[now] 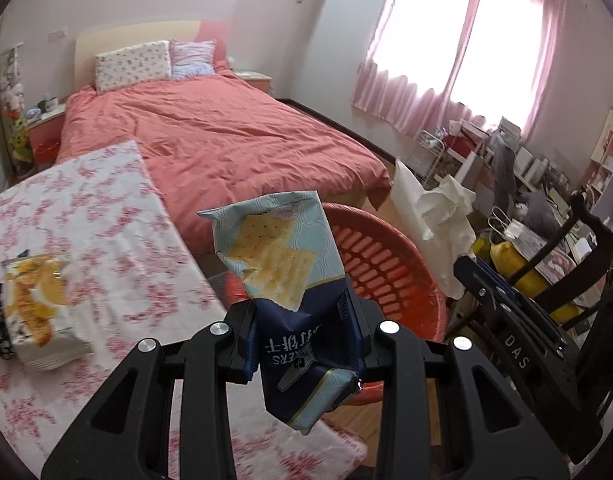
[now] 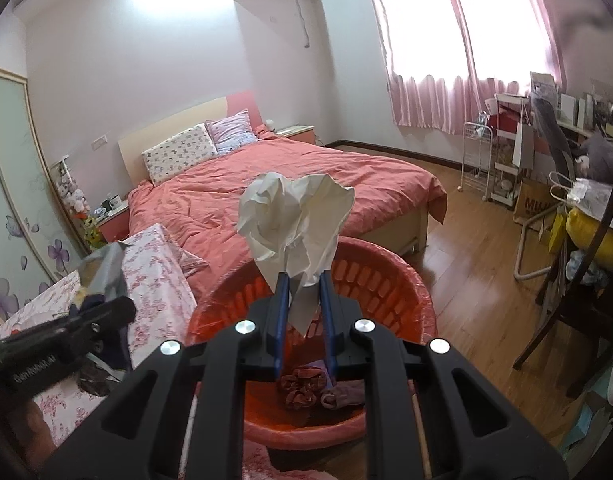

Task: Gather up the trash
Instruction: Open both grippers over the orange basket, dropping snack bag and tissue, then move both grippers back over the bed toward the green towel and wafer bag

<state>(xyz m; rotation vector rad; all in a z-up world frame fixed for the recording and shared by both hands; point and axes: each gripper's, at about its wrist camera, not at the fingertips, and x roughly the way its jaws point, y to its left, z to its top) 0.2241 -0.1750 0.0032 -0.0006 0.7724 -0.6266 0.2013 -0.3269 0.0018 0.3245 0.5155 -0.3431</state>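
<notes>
While the left tongs (image 1: 304, 332) clamp a cracker wrapper (image 1: 282, 264) and the right tongs (image 2: 304, 308) pinch crumpled paper (image 2: 294, 216) above the red basket (image 2: 386, 280) at frame centre, a snack packet (image 1: 38, 312) at left remains on the counter (image 1: 118, 216), uncollected.

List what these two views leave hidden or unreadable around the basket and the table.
- Basket floor: left wrist view, blocked by the cracker wrapper in the left gripper.
- Basket contents: right wrist view, partly covered by the right gripper and its tissue.
- Snack bag print: left wrist view, motion-blurred.
- Table near end: cut off by the frame edge.
</notes>
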